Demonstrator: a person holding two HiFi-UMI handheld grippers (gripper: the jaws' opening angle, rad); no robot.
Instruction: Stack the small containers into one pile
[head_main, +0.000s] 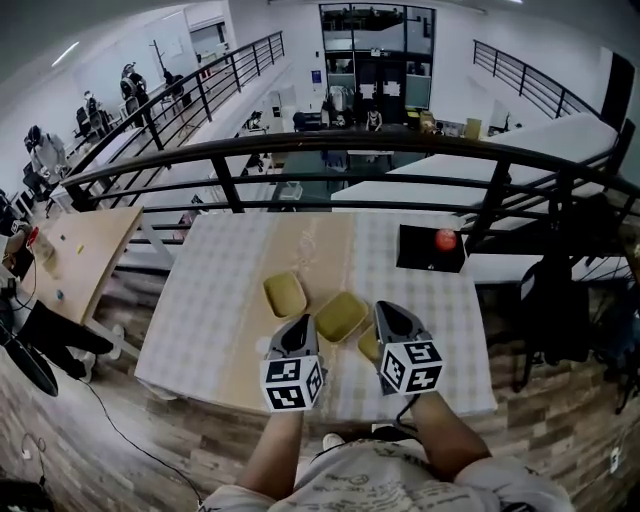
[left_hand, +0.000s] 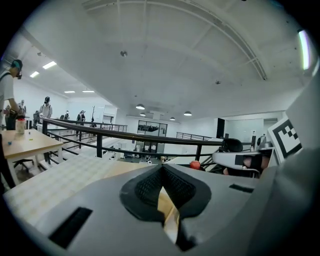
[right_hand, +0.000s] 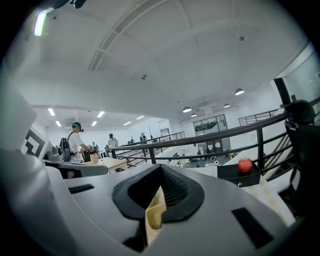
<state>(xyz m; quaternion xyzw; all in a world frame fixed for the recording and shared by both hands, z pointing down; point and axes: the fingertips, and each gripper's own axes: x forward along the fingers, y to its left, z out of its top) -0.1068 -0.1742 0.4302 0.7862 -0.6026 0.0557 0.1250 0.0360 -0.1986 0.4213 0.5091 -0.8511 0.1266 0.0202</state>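
3rd container (head_main: 366, 346) mostly hidden behind right tool (head_main: 392, 312); only 1 edge shows.

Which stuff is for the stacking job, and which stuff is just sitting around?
For the job: left container, middle container, right container part-hidden by the right gripper, left gripper.
Just lying about: red apple, black box under it, checked tablecloth.

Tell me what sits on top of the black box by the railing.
A red apple sits on the black box, toward its far right corner. The box's inside is covered by its top, so whatever it holds cannot be seen.
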